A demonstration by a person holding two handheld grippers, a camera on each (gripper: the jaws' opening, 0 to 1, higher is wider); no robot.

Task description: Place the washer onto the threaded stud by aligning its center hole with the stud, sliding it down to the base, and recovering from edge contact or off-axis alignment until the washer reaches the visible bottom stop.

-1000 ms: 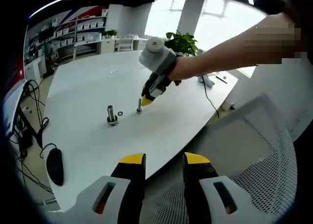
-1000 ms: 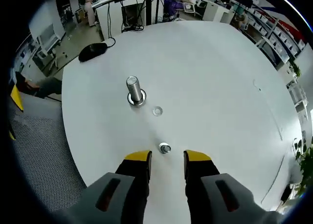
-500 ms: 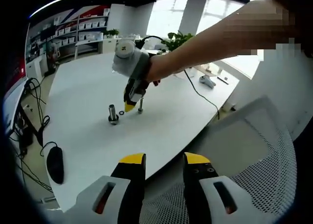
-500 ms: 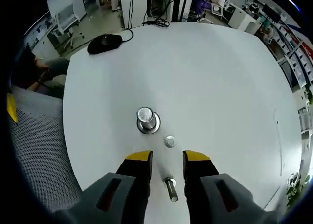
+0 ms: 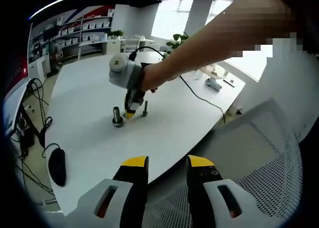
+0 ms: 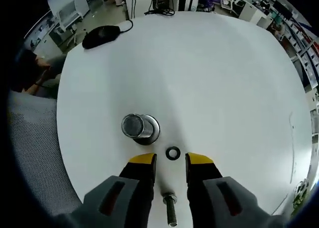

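Washer (image 6: 173, 153) flat; stud (image 6: 170, 214) upright.

right tool (image 6: 167, 159) parted, pointing down, left tool (image 5: 166, 161) parted

A small, dark, flat metal washer (image 6: 173, 153) with a round centre hole was seen lying flat on the white table in the right gripper view, not yet placed on any stud. It lay just beside, but apart from, a thick, upright, silver threaded stud (image 6: 134, 126) seated on a wide round metal base. A second, thinner silver threaded stud (image 6: 170, 208) was seen near the washer on its other side, and in the left gripper view both the thick stud (image 5: 117, 117) and the thin stud (image 5: 145, 108) were shown standing upright on the table.
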